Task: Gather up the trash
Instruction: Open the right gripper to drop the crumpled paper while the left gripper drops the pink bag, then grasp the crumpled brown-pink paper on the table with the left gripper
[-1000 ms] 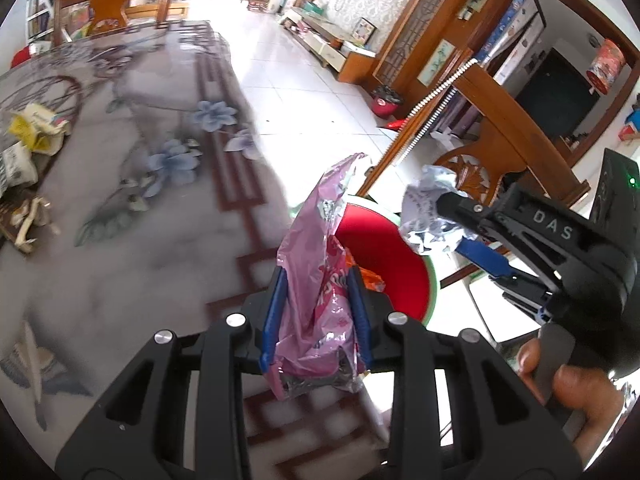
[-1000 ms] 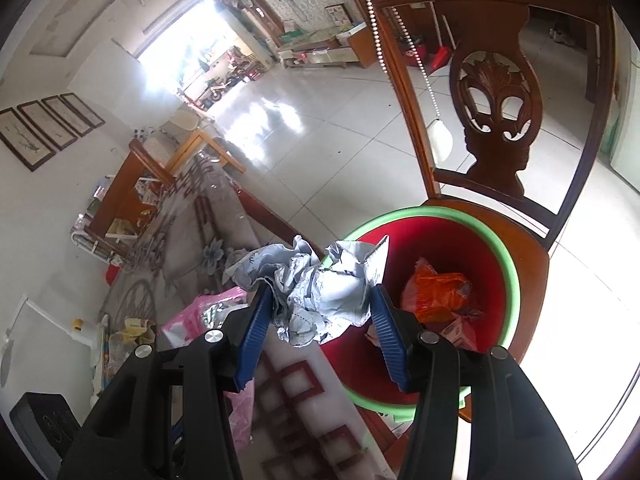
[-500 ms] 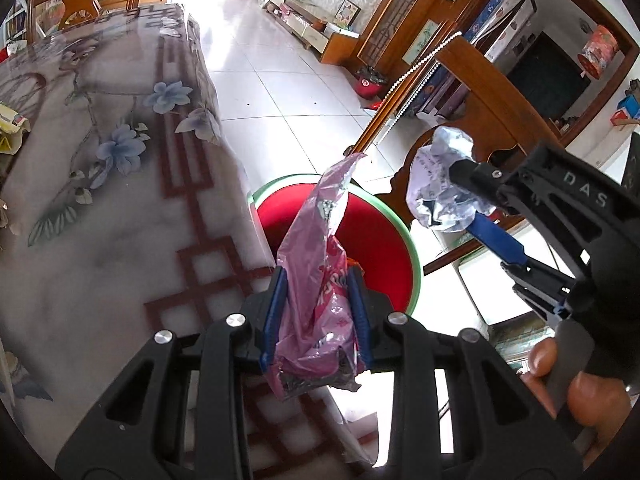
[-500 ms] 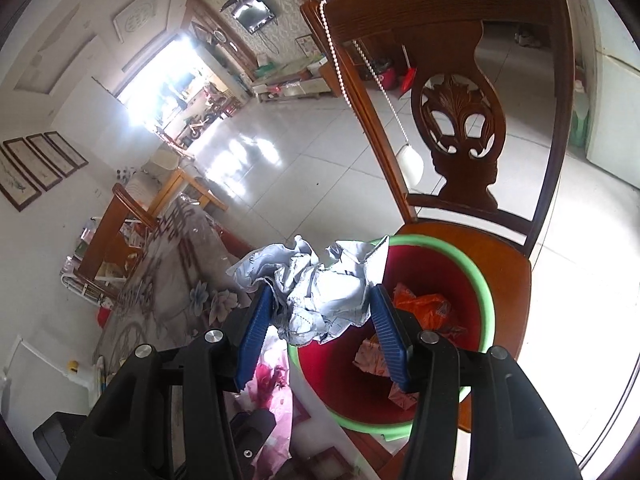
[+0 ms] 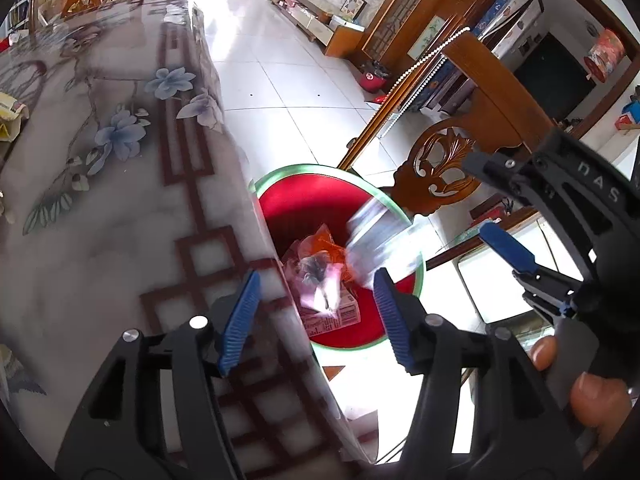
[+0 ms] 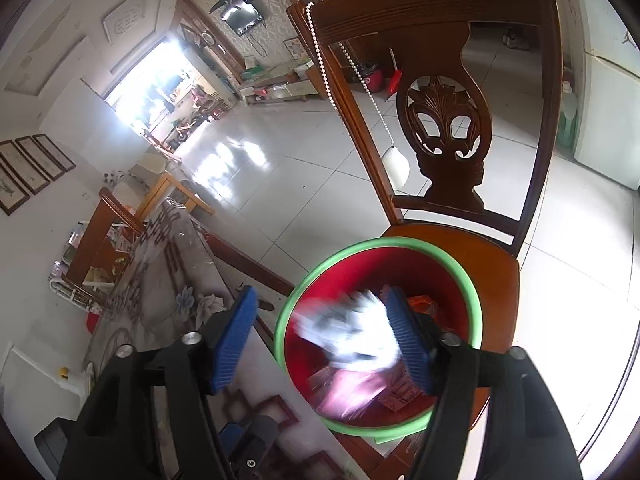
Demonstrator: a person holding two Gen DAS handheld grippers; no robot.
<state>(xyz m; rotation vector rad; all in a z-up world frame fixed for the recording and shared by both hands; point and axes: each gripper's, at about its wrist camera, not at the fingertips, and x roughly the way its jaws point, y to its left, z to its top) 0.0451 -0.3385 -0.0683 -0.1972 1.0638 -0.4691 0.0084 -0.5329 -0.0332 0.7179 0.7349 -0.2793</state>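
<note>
A red basin with a green rim (image 5: 320,170) (image 6: 384,246) sits on a wooden chair seat beside the table. My left gripper (image 5: 316,312) is open and empty above the table edge and basin. The pink wrapper (image 5: 320,284) (image 6: 352,392) lies in the basin on orange trash (image 5: 324,244). My right gripper (image 6: 320,340) is open above the basin; it shows from the side in the left wrist view (image 5: 492,200). The crumpled white paper (image 6: 352,332) (image 5: 380,240) is blurred, falling into the basin.
The floral tablecloth table (image 5: 120,200) lies left of the basin. The carved wooden chair back (image 6: 444,120) rises behind the basin. More trash (image 5: 10,116) lies at the table's far left. Tiled floor (image 5: 280,80) lies beyond.
Both grippers opened. The pink wrapper dropped from the left gripper into the basin, and the white paper left the right gripper and is falling in.
</note>
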